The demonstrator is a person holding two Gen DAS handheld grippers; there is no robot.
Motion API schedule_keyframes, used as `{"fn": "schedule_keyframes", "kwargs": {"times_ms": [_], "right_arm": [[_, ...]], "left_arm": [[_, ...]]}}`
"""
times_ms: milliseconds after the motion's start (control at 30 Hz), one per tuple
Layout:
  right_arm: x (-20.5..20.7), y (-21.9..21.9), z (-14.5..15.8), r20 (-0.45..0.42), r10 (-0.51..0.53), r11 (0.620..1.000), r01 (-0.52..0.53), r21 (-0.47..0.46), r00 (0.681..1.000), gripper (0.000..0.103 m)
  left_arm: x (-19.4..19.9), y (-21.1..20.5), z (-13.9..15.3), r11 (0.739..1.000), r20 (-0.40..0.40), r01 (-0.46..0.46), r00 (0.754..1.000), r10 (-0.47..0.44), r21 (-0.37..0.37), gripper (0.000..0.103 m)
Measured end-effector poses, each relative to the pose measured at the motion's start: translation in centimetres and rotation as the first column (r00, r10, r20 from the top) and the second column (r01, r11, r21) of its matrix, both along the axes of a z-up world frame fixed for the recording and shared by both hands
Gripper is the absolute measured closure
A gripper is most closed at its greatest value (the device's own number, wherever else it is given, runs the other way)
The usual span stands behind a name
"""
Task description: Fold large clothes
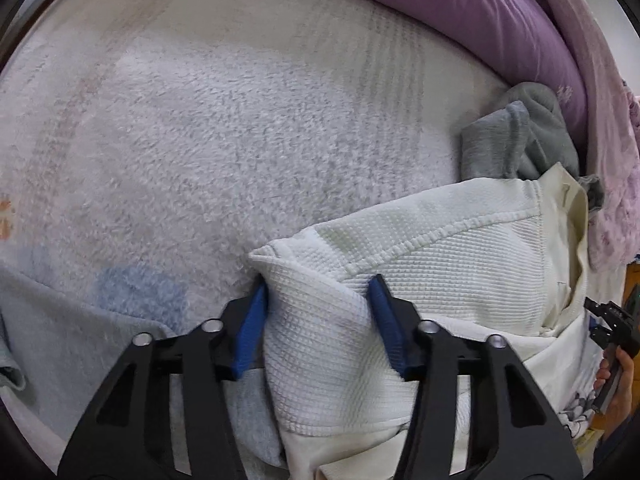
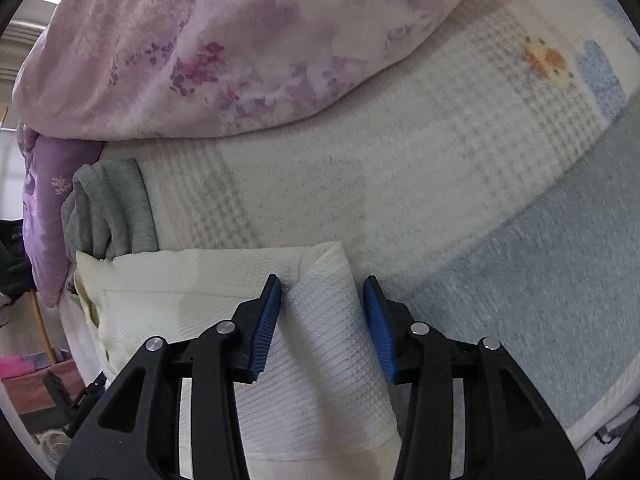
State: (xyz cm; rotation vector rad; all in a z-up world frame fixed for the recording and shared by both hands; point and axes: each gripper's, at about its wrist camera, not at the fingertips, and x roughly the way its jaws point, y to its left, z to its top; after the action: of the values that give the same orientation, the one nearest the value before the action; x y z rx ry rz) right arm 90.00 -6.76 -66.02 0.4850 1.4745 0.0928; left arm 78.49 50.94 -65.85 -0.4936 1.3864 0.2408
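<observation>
A white waffle-knit garment [image 1: 440, 248] lies on a fleecy blanket on a bed. My left gripper [image 1: 320, 292] has its blue-padded jaws set apart with a bunched fold of the garment between them, and the pads touch the cloth. My right gripper [image 2: 324, 292] stands the same way around another fold of the same garment [image 2: 192, 280], its left pad against the cloth. The right gripper also shows in the left wrist view [image 1: 608, 320] at the far right, held in a hand.
The white and pale blue blanket [image 1: 224, 152] covers the bed. A grey garment [image 1: 516, 132] lies crumpled behind the white one; it also shows in the right wrist view [image 2: 112, 208]. A purple quilt [image 1: 460, 12] and a pink floral duvet [image 2: 208, 48] are piled along the far side.
</observation>
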Motion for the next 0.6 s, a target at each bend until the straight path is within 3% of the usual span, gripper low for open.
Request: {"fn": "schedule_keyframes", "kwargs": {"times_ms": [67,133,200,300,600], "right_arm": [[-0.3,0.5,0.4,0.027,0.016,1.0,-0.015,-0.016,1.0,0.087],[-0.8,1.1,1.4,0.069,0.049,0.997,-0.045,-0.058,0.996,0.093],[-1.3,1.7,2.7,0.119,0.09,0.99,-0.076,-0.117,0.989,0.095],[-2.2,2.3,5.0,0.183,0.139,0.979,-0.107,-0.171,0.973,0.096],[-6.3,1.6,11.5,0.327,0.133,0.989,-0.103,-0.108,0.936,0.098]], "left_arm": [[0.4,-0.5,0.1,1.0,0.011,0.002,1.0,-0.002,-0.002,0.08],[0.0,-0.8,0.8,0.999,0.019,0.022,1.0,-0.022,0.03,0.085],[0.0,-2.0,1.9,0.993,0.027,0.061,0.998,-0.064,0.101,0.088],[-0.4,-3.1,3.6,0.986,0.049,0.082,0.995,-0.09,0.143,0.089],[-4.9,-4.2,11.1,0.981,0.184,0.086,0.976,-0.119,0.176,0.09]]}}
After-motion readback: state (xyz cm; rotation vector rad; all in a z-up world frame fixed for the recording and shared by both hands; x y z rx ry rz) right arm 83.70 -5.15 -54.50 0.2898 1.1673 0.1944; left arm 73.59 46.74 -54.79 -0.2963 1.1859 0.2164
